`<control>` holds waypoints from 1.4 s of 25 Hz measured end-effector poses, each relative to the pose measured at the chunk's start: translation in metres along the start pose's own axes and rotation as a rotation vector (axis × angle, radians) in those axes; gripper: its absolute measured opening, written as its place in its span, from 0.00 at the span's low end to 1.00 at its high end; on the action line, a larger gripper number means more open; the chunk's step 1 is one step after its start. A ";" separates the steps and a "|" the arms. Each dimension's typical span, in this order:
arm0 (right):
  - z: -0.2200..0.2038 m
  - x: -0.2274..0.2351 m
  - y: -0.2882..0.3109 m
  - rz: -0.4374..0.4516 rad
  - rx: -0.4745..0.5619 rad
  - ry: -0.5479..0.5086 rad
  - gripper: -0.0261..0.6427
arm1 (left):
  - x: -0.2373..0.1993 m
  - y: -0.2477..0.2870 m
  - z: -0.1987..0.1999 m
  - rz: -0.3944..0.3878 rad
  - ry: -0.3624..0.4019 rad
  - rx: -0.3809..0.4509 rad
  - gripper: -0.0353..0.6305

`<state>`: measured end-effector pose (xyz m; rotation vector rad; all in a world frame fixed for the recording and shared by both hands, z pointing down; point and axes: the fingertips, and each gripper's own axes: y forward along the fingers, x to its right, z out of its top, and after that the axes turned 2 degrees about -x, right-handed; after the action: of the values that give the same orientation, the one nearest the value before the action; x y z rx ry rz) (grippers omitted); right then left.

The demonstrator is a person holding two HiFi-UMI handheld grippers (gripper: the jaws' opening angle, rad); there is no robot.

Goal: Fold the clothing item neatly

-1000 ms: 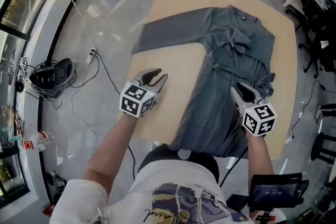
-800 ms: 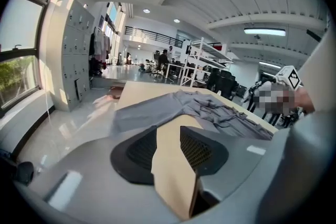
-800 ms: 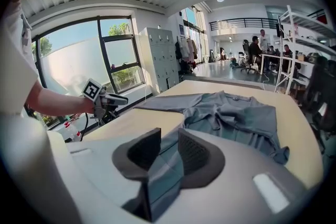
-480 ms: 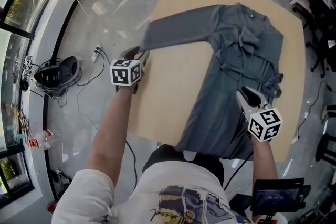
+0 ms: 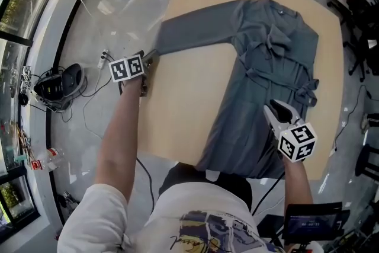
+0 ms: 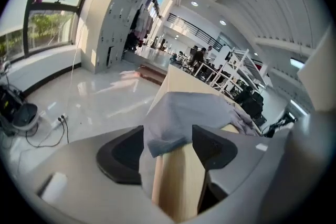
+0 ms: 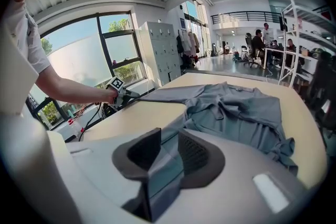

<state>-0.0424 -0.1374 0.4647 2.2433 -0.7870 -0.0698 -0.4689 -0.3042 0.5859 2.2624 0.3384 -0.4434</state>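
The grey belted dress (image 5: 272,68) lies spread on the light wooden table (image 5: 183,103), collar at the far side and skirt toward the near edge. Its long sleeve (image 5: 195,29) is stretched out to the left, up to the table's left edge.

The left gripper (image 5: 149,57) is at the end of this sleeve. Its jaws have just been opening and now stand wide apart. The cuff (image 6: 163,134) is between them, but the pads do not press on it. The right gripper (image 7: 169,147) is clamped on the skirt fabric at the near right.

The step in hand, as I judge it, is to take the cuff and fold the sleeve in over the body.

- **Grip:** the cuff hangs a little over the table edge, so the left gripper should go deep enough to catch both layers. The lower jaw must pass beside the wood and not pinch against it.
- **Lift:** after closing, raise the cuff only a little. A high lift would probably pull the shoulder and disturb the bodice.
- **Carry:** bring the cuff to the right in one straight line and lay the sleeve flat across the chest.
- **Anchor:** the right gripper should keep its clamp as an anchor, so that the dress does not slide left or wrinkle near the waist.
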 end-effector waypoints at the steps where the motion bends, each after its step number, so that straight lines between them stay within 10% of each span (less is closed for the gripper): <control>1: -0.001 -0.001 0.000 0.001 -0.003 -0.001 0.18 | -0.003 0.002 -0.001 -0.008 -0.043 -0.002 0.51; 14: -0.007 -0.009 0.004 0.031 -0.030 -0.010 0.18 | -0.014 0.023 -0.017 -0.050 -0.231 -0.068 0.42; 21: -0.011 -0.009 0.003 0.033 -0.034 -0.001 0.18 | -0.008 0.017 0.007 0.019 -0.088 -0.015 0.13; 35: -0.023 0.020 -0.009 0.048 -0.035 0.028 0.18 | 0.047 0.011 0.062 0.064 0.092 0.126 0.10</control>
<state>-0.0154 -0.1286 0.4787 2.1873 -0.8181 -0.0292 -0.4351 -0.3538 0.5344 2.4139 0.2904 -0.3367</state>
